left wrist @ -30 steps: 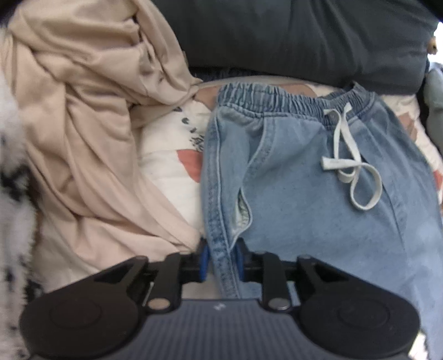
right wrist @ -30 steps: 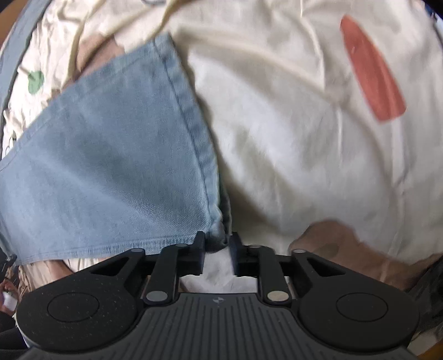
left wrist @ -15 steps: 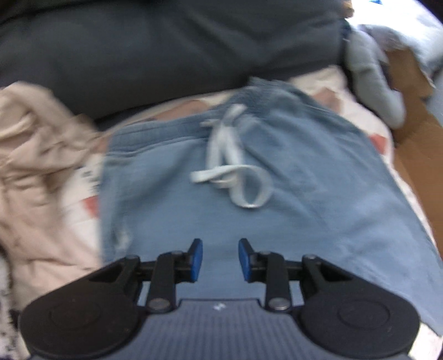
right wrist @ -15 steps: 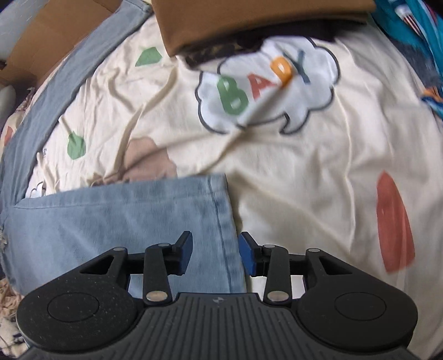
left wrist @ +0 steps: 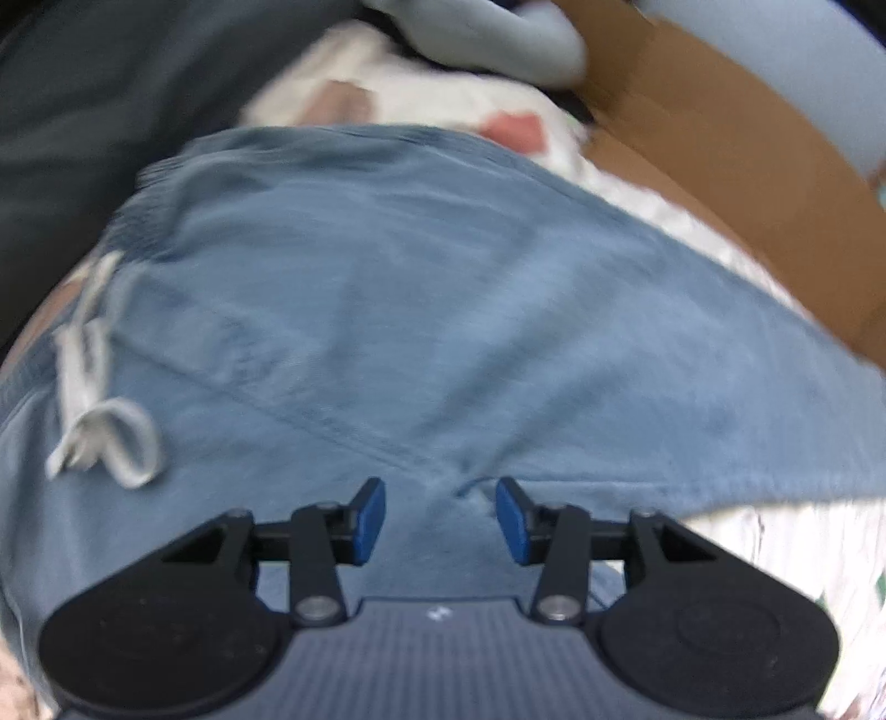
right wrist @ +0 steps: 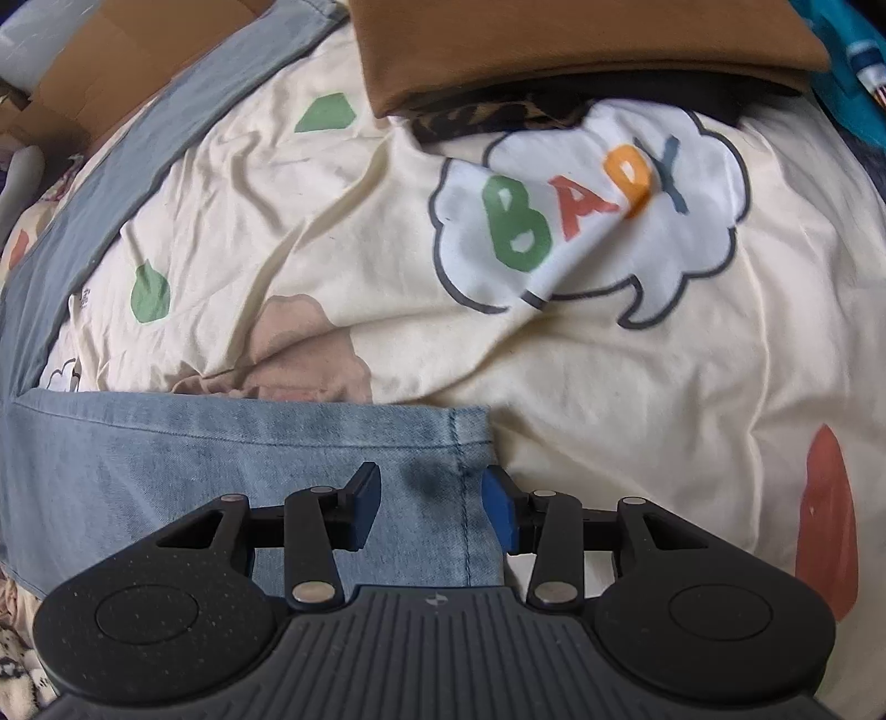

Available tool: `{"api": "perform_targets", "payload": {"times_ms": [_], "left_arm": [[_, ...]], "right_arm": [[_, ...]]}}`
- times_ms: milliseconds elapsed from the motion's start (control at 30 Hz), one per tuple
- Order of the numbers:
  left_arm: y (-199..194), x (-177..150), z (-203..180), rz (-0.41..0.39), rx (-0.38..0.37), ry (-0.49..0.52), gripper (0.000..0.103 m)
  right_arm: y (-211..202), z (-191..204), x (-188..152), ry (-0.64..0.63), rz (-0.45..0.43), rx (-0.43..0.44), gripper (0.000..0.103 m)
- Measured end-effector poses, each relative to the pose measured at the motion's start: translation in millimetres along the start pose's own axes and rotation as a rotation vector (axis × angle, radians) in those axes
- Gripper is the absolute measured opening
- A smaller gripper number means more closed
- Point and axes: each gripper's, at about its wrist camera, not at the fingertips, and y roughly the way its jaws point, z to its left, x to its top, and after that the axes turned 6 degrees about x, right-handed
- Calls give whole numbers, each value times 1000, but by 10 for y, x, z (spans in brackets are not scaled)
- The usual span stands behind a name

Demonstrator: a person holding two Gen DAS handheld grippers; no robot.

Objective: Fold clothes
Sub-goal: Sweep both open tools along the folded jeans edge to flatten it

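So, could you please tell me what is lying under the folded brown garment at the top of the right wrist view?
Under the brown garment a dark, patterned fabric edge sticks out, resting on the cream printed sheet. How far it extends underneath is covered.

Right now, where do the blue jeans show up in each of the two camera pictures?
Left wrist view: the blue jeans fill the middle, waistband at upper left, white drawstring at left.
Right wrist view: only a hemmed leg end of the jeans shows, at lower left.
Shared landmark: the cream printed bedsheet under the jeans, also seen in the left view.
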Motion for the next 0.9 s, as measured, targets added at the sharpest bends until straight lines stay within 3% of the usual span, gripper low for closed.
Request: {"api": "perform_targets", "payload": {"times_ms": [133, 233, 400, 467, 500, 567, 700, 833, 900], "left_arm": [[151, 57, -238, 39, -30, 87, 49], [227, 87, -355, 56, -8, 163, 49], [368, 129, -473, 102, 48, 245, 50], [438, 145, -511, 121, 66, 267, 51], [466, 151, -530, 131, 73, 276, 51], [519, 151, -572, 153, 91, 298, 53], [577, 125, -705, 194, 129, 387, 58], [627, 15, -875, 229, 184, 553, 62], [672, -27, -915, 236, 231, 610, 50]], "right_arm": [[66, 45, 46, -39, -10, -31, 47], [147, 20, 102, -37, -12, -94, 48], [209, 71, 146, -67, 3, -56, 47], [238, 120, 125, -109, 12, -82, 41], [248, 142, 111, -132, 14, -101, 26], [223, 161, 97, -162, 14, -122, 16], [84, 143, 118, -150, 10, -129, 14], [6, 186, 95, -153, 3, -148, 13], [-3, 196, 85, -155, 1, -155, 13]]}}
